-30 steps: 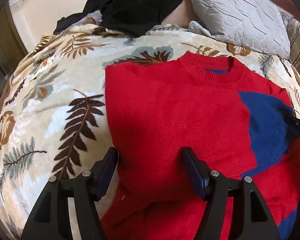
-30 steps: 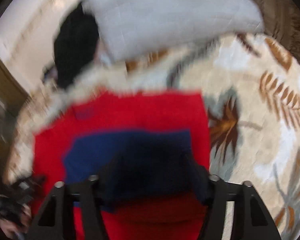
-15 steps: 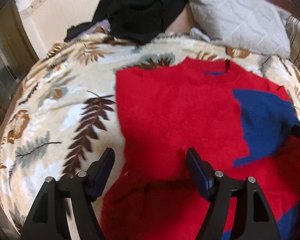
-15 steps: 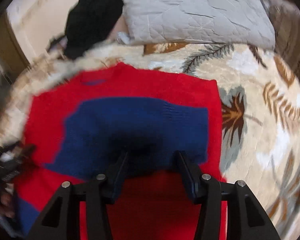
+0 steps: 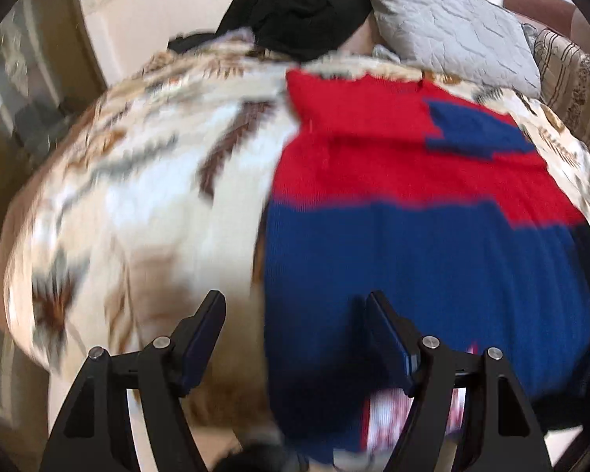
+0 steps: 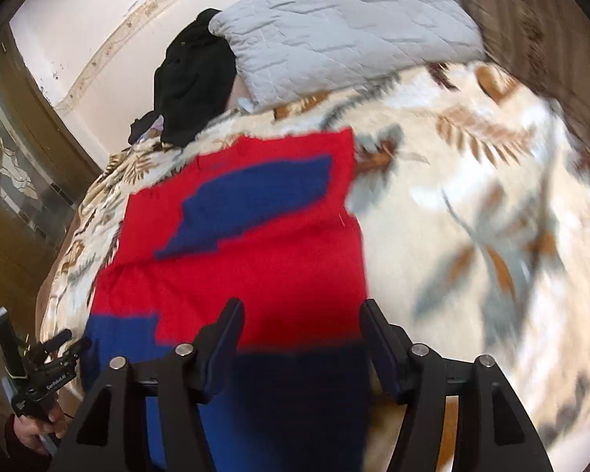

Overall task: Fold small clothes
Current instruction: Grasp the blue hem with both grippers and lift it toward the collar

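Lying lengthwise, sweater, collar seemingly pillowward

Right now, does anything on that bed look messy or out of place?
Only the black clothing, heaped unfolded at the bed's far end beside the grey pillow. The red and blue sweater lies flat on the leaf-print blanket.

A leaf-patterned blanket covers the bed. At its far edge lies a grey quilted pillow, with a heap of black clothing touching the pillow's left end. Left of the blanket stands a wooden door with patterned glass.
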Motion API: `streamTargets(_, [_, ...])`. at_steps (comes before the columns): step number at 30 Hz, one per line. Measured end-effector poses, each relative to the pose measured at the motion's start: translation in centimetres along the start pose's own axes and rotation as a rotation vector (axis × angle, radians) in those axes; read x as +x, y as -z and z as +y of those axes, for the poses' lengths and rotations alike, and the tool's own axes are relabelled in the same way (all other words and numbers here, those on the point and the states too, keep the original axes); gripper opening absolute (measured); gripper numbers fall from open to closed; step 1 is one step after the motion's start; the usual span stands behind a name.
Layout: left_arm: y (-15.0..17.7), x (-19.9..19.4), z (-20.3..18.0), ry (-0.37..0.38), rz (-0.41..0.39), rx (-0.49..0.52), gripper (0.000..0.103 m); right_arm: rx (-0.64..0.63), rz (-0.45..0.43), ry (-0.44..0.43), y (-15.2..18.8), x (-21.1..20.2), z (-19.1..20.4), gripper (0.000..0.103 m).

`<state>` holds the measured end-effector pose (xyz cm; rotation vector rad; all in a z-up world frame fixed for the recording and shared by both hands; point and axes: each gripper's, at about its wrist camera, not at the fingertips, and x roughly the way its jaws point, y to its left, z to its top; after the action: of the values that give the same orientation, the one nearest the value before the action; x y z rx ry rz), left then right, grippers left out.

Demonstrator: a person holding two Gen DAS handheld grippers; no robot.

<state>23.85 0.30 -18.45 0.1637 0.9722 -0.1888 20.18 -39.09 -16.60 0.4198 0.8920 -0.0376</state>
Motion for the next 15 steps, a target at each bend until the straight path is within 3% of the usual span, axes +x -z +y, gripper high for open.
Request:
streamTargets(8, [6.4, -0.8, -0.1, 0.15, 0.139, -0.053, 0.074, 0.058, 0.149, -0.042, 8.4, -3.3, -2.2, 0.069])
streamTargets(15, [7.8, 0.4, 0.4, 0.195, 0.227, -0.099, 0.074, 0.08, 0.324, -0.009, 12.8, -0.9, -2.3, 0.069])
